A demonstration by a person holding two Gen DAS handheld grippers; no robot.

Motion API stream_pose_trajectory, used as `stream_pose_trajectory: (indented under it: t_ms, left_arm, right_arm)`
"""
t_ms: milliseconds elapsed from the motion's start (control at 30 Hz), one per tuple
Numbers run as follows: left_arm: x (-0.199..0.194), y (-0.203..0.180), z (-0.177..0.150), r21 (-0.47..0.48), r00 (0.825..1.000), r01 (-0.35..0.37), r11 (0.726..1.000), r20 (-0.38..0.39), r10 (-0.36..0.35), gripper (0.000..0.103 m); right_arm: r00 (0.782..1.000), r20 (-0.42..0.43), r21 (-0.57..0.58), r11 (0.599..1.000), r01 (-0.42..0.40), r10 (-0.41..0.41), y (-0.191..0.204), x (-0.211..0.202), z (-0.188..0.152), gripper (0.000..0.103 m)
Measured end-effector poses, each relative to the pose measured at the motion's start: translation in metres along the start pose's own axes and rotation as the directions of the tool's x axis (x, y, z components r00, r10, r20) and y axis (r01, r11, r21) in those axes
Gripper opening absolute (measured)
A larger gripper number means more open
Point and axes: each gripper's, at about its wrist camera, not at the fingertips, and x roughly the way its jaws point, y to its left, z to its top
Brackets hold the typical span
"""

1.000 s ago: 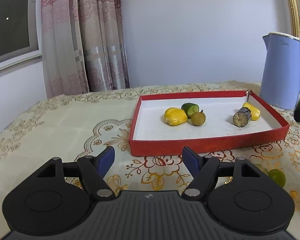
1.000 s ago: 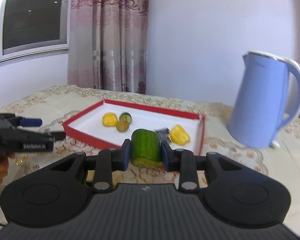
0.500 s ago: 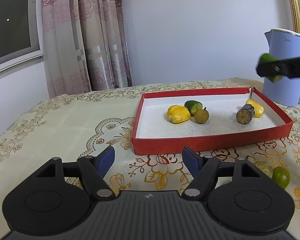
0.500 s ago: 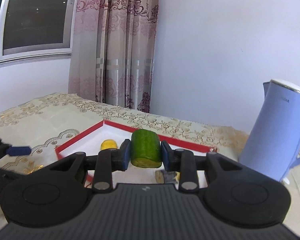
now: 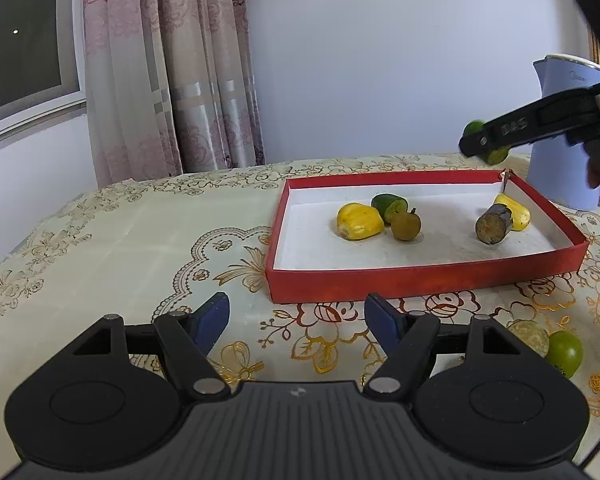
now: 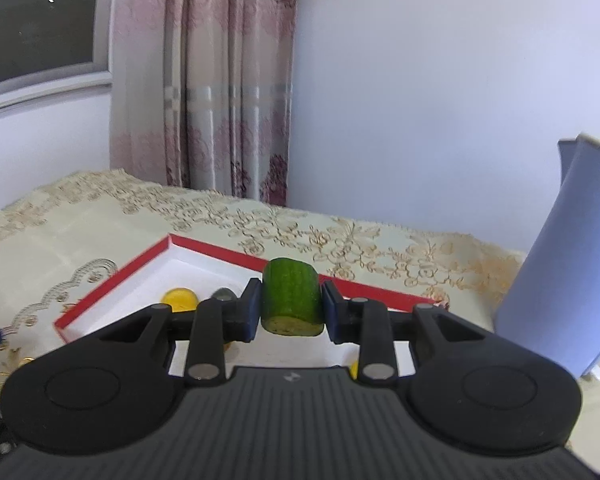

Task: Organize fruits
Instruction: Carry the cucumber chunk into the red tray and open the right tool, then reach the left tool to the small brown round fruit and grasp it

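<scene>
Two grippers showing here. Biggest thing is the table with its floral cloth (image 5: 120, 240), then the blue kettle (image 6: 572, 280) at the right, then the red tray (image 5: 420, 280) sitting on the cloth. Left gripper (image 5: 296, 316) is hovering low over the cloth just in front of the tray, tilting slightly down, jaws standing wide with nothing between them. Right gripper (image 6: 291, 312) is hanging above the tray's far right corner, angling down, pads pinching a green cucumber chunk (image 6: 291, 300). Five pieces are lying in the tray; two small green fruits (image 5: 564, 352) are sitting on the cloth near the tray's front right corner.
</scene>
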Motion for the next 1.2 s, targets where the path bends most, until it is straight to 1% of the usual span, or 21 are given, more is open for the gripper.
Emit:
stream_pose_trajectory:
  t_ms: [133,300,567,600,633,700,767,900,967,1067,1100,1167,1200]
  left_arm:
    - [0.000,0.000,0.000,-0.001,1.000,-0.003,1.000,-0.002,0.003,0.074]
    - [0.001,0.001,0.000,-0.001,1.000,-0.008,1.000,-0.006,0.008,0.074]
    - [0.004,0.003,0.000,-0.011,1.000,-0.019,1.000,-0.016,0.019,0.074]
    - [0.004,0.003,0.000,-0.010,1.000,-0.021,1.000,-0.017,0.021,0.074]
    - [0.004,0.003,0.000,-0.010,1.000,-0.022,1.000,-0.017,0.022,0.074]
    - [0.004,0.002,0.000,-0.009,1.000,-0.026,1.000,-0.018,0.026,0.074]
    - [0.004,0.002,0.000,-0.008,0.999,-0.028,1.000,-0.019,0.028,0.074]
    - [0.005,0.003,0.000,-0.010,0.999,-0.032,0.999,-0.022,0.032,0.075]
    - [0.004,0.003,0.000,-0.012,0.999,-0.039,0.999,-0.022,0.039,0.081]
    - [0.003,0.003,0.000,-0.011,0.998,-0.057,0.998,-0.016,0.056,0.082]
    - [0.003,0.003,0.000,-0.012,0.998,-0.057,0.998,-0.016,0.057,0.082]
    - [0.003,0.004,0.000,-0.014,0.998,-0.056,0.998,-0.020,0.056,0.082]
    - [0.004,0.003,0.000,-0.012,0.998,-0.058,0.998,-0.021,0.058,0.082]
  right_arm:
    - [0.998,-0.063,-0.010,1.000,0.022,-0.022,0.001,0.025,-0.005,0.030]
    - [0.992,-0.116,-0.002,0.999,0.043,-0.043,-0.001,0.047,-0.011,0.030]
    - [0.984,-0.169,-0.007,0.998,0.063,-0.064,-0.001,0.063,-0.017,0.030]
    - [0.983,-0.171,-0.013,0.998,0.067,-0.068,0.000,0.065,-0.018,0.033]
    - [0.983,-0.169,-0.018,0.997,0.070,-0.072,0.000,0.065,-0.018,0.035]
    - [0.984,-0.164,-0.020,0.997,0.070,-0.072,0.001,0.064,-0.017,0.045]
    - [0.985,-0.152,-0.026,0.996,0.080,-0.083,0.003,0.061,-0.016,0.052]
    - [0.989,-0.122,-0.027,0.996,0.084,-0.087,0.005,0.048,-0.011,0.052]
    - [0.991,-0.098,-0.028,0.996,0.084,-0.087,0.006,0.035,-0.010,0.054]
    - [0.994,-0.047,-0.038,0.995,0.093,-0.095,0.008,0.006,-0.012,0.066]
    - [0.995,-0.028,-0.040,0.995,0.096,-0.097,0.008,-0.005,-0.013,0.068]
    - [0.996,-0.005,-0.044,0.995,0.087,-0.088,0.009,-0.025,-0.016,0.069]
    - [0.996,0.009,-0.044,0.995,0.085,-0.084,0.009,-0.036,-0.019,0.072]
